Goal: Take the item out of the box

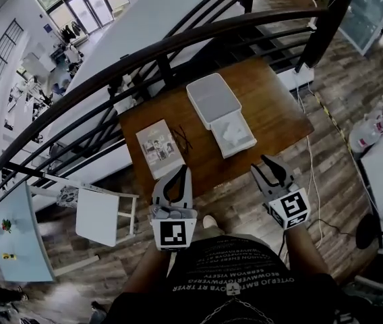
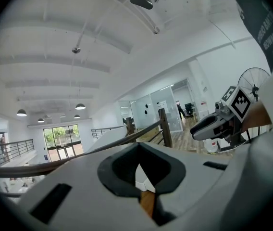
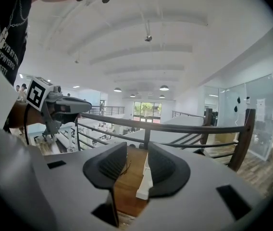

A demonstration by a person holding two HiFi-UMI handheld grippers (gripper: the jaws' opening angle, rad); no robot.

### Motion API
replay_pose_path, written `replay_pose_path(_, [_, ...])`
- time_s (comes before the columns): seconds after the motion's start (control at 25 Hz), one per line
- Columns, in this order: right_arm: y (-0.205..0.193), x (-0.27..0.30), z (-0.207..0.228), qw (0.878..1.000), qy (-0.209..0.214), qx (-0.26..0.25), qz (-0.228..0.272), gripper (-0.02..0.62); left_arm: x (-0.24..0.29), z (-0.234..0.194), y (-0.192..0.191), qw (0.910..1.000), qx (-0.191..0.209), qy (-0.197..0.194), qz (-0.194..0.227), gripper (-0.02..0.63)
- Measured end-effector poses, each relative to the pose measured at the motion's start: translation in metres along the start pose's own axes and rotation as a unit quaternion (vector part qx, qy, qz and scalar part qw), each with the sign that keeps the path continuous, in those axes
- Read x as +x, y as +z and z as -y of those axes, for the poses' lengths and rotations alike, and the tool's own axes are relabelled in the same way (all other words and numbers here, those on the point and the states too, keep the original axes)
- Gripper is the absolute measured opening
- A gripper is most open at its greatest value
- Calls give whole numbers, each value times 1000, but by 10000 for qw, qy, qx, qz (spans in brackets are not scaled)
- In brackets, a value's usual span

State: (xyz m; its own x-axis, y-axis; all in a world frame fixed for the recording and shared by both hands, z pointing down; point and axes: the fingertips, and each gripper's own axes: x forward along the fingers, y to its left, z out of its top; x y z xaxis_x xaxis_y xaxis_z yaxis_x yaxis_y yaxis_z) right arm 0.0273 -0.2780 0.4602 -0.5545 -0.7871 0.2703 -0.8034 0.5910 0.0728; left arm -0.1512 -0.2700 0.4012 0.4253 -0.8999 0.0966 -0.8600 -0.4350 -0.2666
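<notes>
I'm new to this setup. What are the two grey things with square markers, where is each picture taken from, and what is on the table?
There is no robot: a person holds a two-jaw gripper in each hand. The head view looks down from the person's head. The other two views ride on the grippers, looking along their jaws. On the wooden table lie an open white box, what looks like its lid, a printed booklet and a thin dark wiry thing. The left gripper has its jaws together and the right gripper has them apart. Both are empty.
</notes>
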Motion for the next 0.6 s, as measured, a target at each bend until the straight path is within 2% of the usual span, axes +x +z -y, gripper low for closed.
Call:
replay_pose_path(0.28, [19,27,1,9997,-183,-135,-56,138,8,-34,-5,9998,-141,-93,133,5])
replay_pose_path(0.6, [19,25,6,9988,-432,-159,-190,141,12,-37,-9,9989,-237,-317,237,5])
